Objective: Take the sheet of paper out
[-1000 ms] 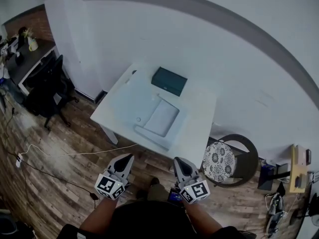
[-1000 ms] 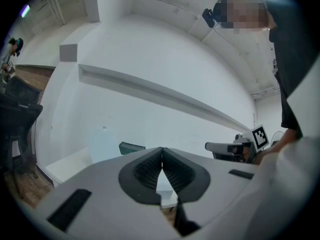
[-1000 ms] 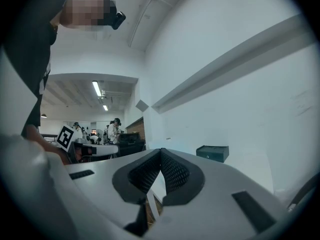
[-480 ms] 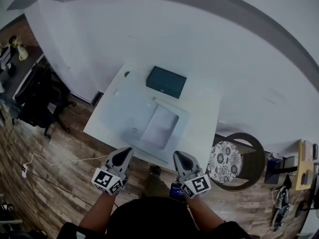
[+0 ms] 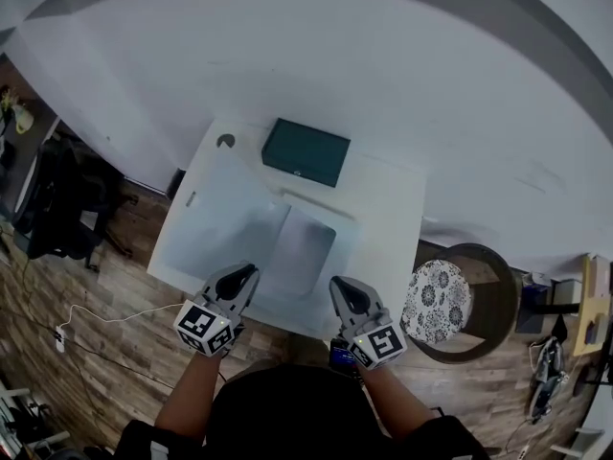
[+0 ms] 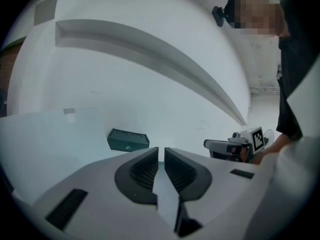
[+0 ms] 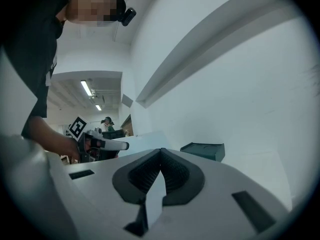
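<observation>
A pale grey sheet of paper point(image 5: 303, 250) lies flat mid-table, partly over a larger light-blue flat sleeve point(image 5: 218, 230). My left gripper point(image 5: 247, 272) hangs at the table's front edge, just left of the sheet's near corner. Its jaws are opening, with a narrow gap and nothing between them point(image 6: 161, 150). My right gripper point(image 5: 337, 284) is at the front edge, just right of the sheet, its tips together and empty point(image 7: 160, 150). Neither gripper touches the sheet.
A dark green box point(image 5: 306, 151) stands at the back of the white table point(image 5: 388, 209), against the wall. A small round item point(image 5: 225, 141) lies at the back left corner. A chair with a patterned cushion point(image 5: 433, 302) stands right of the table, and a black office chair point(image 5: 57, 199) far left.
The person has walked up to the table, which now fills the middle of the head view. Both grippers have gone from over the floor to the table's front edge.
</observation>
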`<state>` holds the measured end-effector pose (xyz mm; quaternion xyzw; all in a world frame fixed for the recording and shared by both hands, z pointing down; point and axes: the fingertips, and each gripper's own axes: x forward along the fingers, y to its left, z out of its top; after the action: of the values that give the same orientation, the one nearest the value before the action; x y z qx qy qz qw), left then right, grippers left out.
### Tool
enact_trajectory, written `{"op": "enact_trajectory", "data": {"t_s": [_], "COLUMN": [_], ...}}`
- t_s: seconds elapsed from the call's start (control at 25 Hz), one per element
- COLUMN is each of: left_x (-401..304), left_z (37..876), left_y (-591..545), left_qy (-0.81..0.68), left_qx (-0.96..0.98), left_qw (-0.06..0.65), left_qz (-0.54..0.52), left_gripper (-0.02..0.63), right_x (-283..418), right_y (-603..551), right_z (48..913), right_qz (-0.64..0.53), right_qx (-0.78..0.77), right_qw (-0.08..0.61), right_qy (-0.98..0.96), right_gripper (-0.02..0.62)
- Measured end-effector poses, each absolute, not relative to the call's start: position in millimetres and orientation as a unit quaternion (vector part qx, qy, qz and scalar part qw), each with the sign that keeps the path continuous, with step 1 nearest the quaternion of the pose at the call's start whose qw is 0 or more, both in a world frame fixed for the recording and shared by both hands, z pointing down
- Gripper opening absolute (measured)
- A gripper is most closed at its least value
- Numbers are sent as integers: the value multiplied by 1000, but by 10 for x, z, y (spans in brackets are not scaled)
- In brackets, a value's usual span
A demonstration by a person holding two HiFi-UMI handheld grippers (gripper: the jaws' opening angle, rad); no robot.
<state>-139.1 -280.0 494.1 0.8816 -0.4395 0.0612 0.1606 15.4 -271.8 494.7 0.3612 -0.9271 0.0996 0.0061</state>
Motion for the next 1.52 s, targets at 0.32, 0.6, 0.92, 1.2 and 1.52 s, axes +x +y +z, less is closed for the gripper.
{"op": "enact_trajectory", "data": {"t_s": [0.32, 0.6, 0.92, 1.2, 1.52], "left_x": [-1222, -1204, -1320, -1348, -1340], "left_z": [5604, 6263, 6899, 7160, 7177], "left_y": [-3228, -3356, -3344, -3287, -3259], "left_qy": [-368, -311, -283, -269, -251], "left_qx": [874, 838, 799, 777, 772], "left_qw": [258, 367, 420, 442, 459], "left_qz": [184, 258, 323, 358, 361], "left_gripper": [91, 124, 132, 137, 135], "right_x": [222, 451, 468, 415, 428], "right_y": [-3031, -3132, -3231, -3214, -3285], "right_z": [5093, 5304, 5489, 5552, 5563], "right_qz": [111, 135, 157, 170, 173], "right_qx": [370, 400, 425, 428, 432], "right_qw": [-4, -1, 6, 10, 6], "right_qy": [-922, -907, -891, -888, -885], "right_gripper": [11, 11, 11, 11, 11]}}
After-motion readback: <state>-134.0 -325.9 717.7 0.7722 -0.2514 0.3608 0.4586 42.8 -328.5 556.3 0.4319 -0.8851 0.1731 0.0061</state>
